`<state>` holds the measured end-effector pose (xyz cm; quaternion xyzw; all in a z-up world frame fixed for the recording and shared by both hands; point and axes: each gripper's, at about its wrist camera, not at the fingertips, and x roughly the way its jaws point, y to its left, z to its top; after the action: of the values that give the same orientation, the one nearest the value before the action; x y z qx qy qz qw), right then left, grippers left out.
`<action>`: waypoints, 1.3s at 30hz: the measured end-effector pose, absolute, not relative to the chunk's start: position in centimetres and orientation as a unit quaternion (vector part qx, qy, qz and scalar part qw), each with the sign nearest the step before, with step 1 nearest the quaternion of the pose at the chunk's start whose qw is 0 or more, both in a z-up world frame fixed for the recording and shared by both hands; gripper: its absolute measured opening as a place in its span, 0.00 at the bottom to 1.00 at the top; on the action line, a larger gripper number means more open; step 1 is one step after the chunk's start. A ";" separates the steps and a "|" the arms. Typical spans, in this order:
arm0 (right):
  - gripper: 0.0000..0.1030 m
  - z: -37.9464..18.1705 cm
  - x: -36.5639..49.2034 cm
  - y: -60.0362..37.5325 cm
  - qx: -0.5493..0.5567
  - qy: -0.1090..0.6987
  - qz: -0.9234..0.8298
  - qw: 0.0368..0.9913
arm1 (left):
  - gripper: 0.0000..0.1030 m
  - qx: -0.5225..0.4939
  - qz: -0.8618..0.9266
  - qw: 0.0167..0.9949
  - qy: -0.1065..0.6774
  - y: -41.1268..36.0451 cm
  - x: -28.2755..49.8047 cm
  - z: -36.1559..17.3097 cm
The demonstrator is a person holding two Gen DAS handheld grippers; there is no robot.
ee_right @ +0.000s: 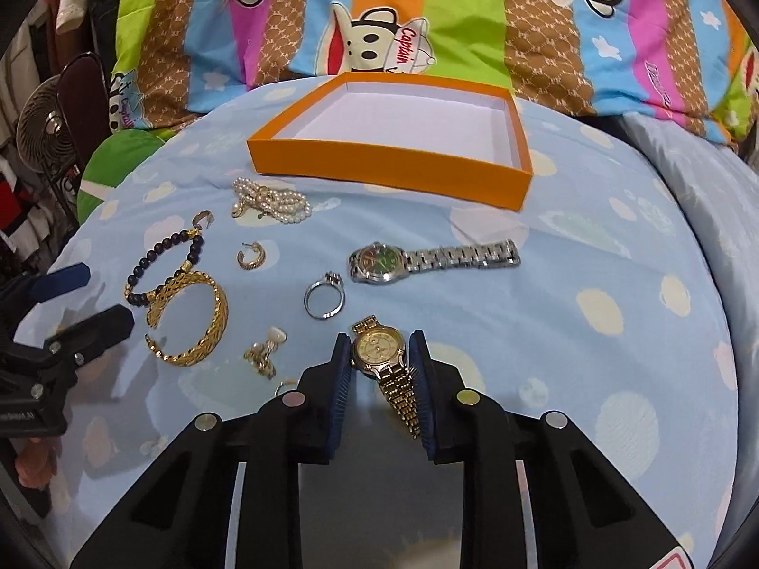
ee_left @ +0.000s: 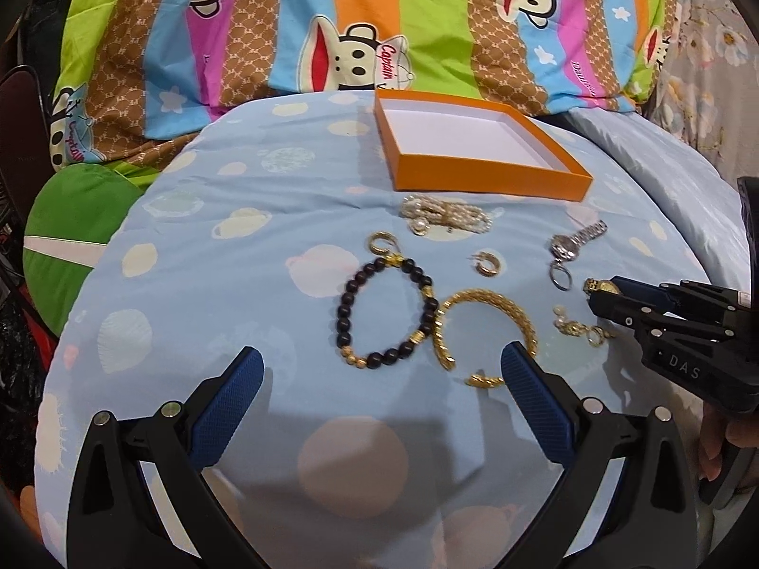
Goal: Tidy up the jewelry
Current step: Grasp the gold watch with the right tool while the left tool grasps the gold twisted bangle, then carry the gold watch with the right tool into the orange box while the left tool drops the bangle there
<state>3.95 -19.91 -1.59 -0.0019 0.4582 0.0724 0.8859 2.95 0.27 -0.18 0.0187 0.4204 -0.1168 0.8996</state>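
Note:
In the right wrist view my right gripper point(ee_right: 379, 346) is shut on a gold watch point(ee_right: 379, 348), pads pressing both sides of its face, band trailing back between the fingers. It lies low on the blue spotted bedspread point(ee_right: 593, 284). The left wrist view shows the same gripper point(ee_left: 593, 291) at the right. My left gripper point(ee_left: 383, 355) stands open and empty just short of a black bead bracelet point(ee_left: 341, 313) and a gold bangle point(ee_left: 474, 295). An empty orange box point(ee_right: 389, 166) sits behind the jewelry.
Loose on the bedspread lie a silver watch point(ee_right: 436, 256), a silver ring point(ee_right: 325, 298), a pearl bracelet point(ee_right: 275, 201), gold hoop earrings point(ee_right: 251, 256) and pearl earrings point(ee_right: 265, 351). A striped cartoon quilt point(ee_right: 379, 9) rises behind the box. A fan point(ee_right: 47, 123) stands at the left.

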 end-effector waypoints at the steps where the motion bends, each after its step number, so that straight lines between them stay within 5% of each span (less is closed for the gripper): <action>1: 0.23 -1.6 3.7 -19.9 0.002 0.459 0.068 0.886 | 0.95 0.020 -0.122 0.898 0.422 -0.1 2.8 -0.3; 10: 0.22 -1.3 3.0 -20.4 0.034 0.454 0.045 0.889 | 0.95 0.035 -0.149 0.894 0.421 -2.8 2.4 -0.7; 17: 0.21 -1.3 3.2 -21.1 0.053 0.455 0.042 0.888 | 0.84 0.031 -0.161 0.887 0.432 -3.7 3.7 -1.3; 26: 0.21 -1.4 3.4 -21.1 0.061 0.450 0.042 0.890 | 0.53 0.032 -0.185 0.883 0.431 -4.3 3.8 -1.4; 39: 0.21 0.6 2.0 -21.3 0.065 0.425 0.037 0.902 | 0.51 0.023 -0.196 0.894 0.403 -3.3 2.2 0.7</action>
<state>2.03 -21.35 0.58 0.0649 0.4248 0.0370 0.9022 2.15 -3.29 0.66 0.0229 0.4031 -0.1961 0.8936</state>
